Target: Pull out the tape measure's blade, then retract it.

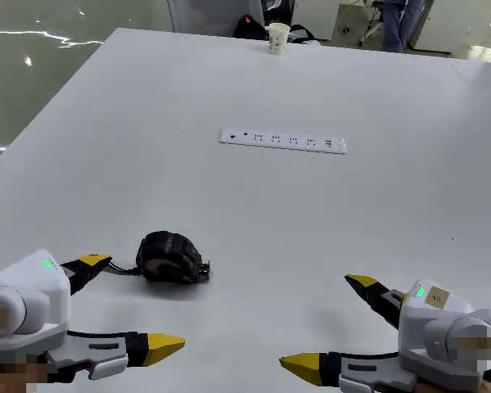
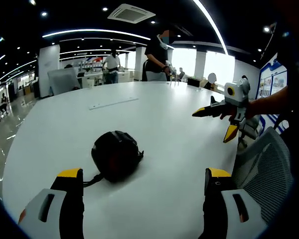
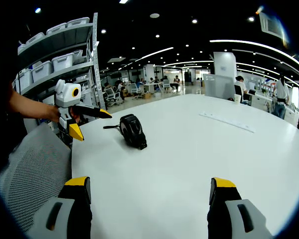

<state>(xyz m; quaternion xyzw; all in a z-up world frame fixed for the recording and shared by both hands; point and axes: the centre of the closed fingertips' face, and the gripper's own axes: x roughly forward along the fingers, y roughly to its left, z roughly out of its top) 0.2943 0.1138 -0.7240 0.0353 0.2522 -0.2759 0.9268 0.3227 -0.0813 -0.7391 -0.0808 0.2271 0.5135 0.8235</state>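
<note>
A black tape measure (image 1: 172, 257) lies on the white table (image 1: 270, 205), its blade drawn in and a short black strap trailing to its left. My left gripper (image 1: 135, 303) is open at the near left, one yellow fingertip (image 1: 92, 260) just left of the strap. In the left gripper view the tape measure (image 2: 116, 155) sits just ahead of the open jaws (image 2: 142, 177). My right gripper (image 1: 331, 323) is open at the near right, well clear of the tape. In the right gripper view the tape measure (image 3: 133, 130) lies ahead to the left, with the left gripper (image 3: 84, 122) beside it.
A white power strip (image 1: 283, 140) lies across the middle of the table. A paper cup (image 1: 278, 38) stands at the far edge. A mesh chair back (image 2: 269, 169) sits near the table's front edge. People stand beyond the far edge.
</note>
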